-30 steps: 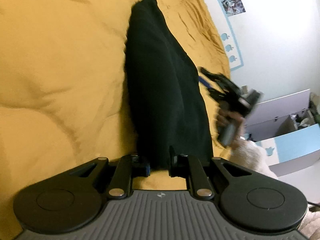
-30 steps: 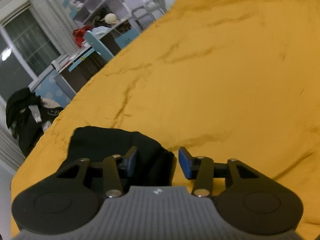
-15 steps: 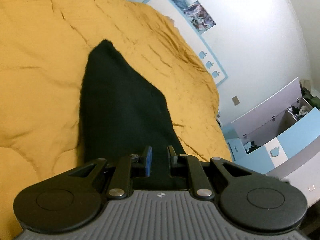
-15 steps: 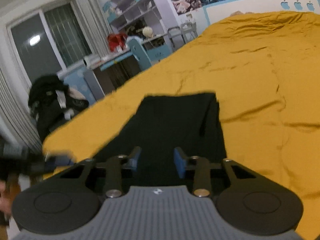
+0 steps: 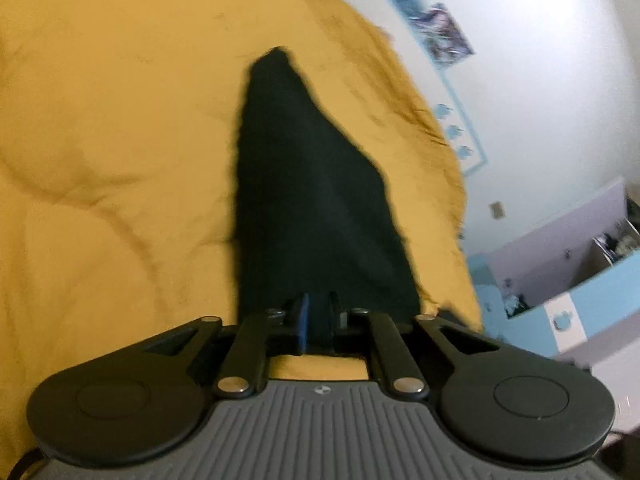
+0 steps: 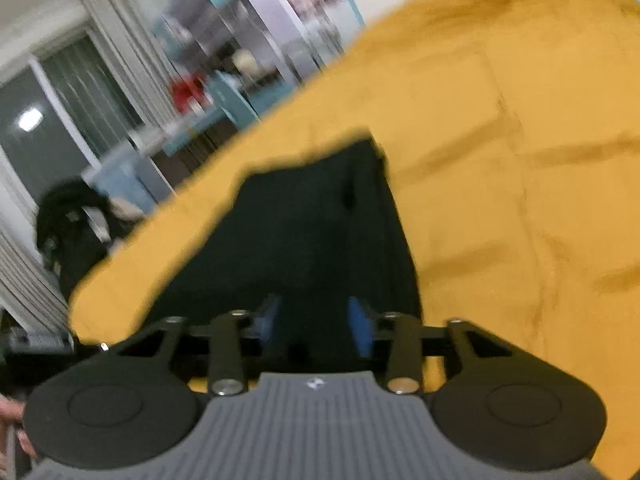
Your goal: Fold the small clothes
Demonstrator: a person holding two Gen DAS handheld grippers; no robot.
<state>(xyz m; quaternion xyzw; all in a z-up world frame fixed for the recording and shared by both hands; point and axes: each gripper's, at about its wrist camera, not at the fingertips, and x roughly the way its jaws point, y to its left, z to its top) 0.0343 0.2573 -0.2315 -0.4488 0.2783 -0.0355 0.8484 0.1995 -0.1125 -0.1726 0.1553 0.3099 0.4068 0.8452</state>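
Observation:
A small black garment [image 5: 304, 184] lies stretched out on the yellow bedspread [image 5: 120, 120], tapering to a point at its far end. My left gripper [image 5: 318, 312] is shut on its near edge, with dark cloth pinched between the blue pads. In the right wrist view the same black garment [image 6: 304, 232] spreads across the yellow bedspread [image 6: 500, 160] right in front of the fingers. My right gripper [image 6: 314, 316] hovers at its near edge with its jaws opening. Cloth shows between and under the blue pads [image 6: 360, 320], which do not press on it.
The bed's edge drops off to the right in the left wrist view, by a white wall with posters [image 5: 440, 36] and a blue-and-white cabinet [image 5: 580, 280]. Past the bed in the right wrist view are a window [image 6: 48, 128], cluttered shelves [image 6: 224, 92] and a dark clothes heap [image 6: 72, 220].
The left jaws closed on the garment's near edge. The right gripper left the left view and swung across the bed to the garment, where its jaws narrowed and then widened.

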